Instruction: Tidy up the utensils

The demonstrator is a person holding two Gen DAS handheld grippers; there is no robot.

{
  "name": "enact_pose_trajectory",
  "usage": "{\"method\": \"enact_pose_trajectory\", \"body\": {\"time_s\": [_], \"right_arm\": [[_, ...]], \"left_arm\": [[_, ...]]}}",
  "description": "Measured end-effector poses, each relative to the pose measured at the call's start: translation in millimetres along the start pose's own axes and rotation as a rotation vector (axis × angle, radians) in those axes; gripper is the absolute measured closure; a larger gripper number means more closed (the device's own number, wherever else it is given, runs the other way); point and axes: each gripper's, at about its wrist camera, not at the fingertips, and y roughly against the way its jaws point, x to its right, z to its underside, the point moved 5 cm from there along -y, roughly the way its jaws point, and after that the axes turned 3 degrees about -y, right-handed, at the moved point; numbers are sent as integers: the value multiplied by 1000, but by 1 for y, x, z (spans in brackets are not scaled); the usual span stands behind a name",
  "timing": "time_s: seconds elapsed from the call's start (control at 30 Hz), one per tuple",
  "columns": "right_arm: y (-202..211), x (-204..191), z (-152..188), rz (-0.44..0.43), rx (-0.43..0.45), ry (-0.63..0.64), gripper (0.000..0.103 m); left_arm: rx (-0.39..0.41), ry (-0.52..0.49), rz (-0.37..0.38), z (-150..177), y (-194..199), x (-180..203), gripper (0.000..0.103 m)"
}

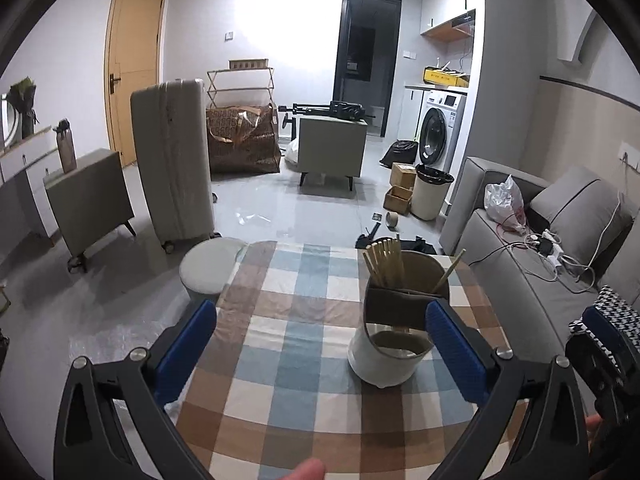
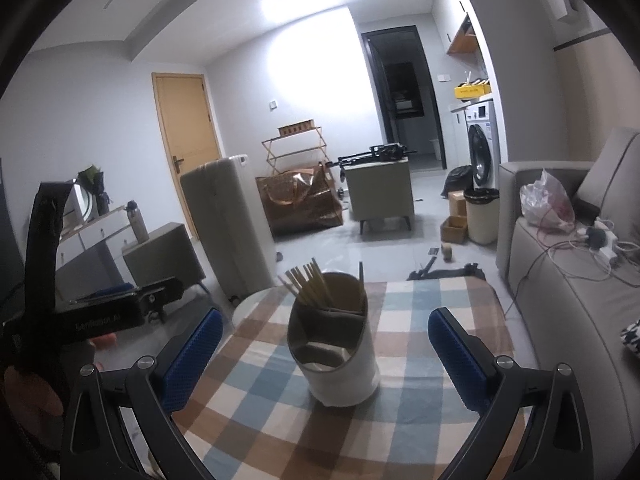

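Both grippers' jaws apart, empty; holder point(image 2: 340, 356) w/ chopsticks point(image 2: 308, 284), front compartment contents unclear.

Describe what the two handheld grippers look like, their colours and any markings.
Both match: black triangular cut-out frames with silver round bolts, each finger tipped with a ribbed blue pad. The left gripper and right gripper show the same build. From the right wrist view, the left one's black body carries faint pale lettering, too blurred to read.
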Motion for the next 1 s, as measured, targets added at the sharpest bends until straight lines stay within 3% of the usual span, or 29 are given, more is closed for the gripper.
{"method": "enact_pose_trajectory", "body": {"time_s": [1.0], "right_arm": [[-6,12,-2,15,12,-40,0]], "left_arm": [[-47,8,18,5,-9,9,1]]}}
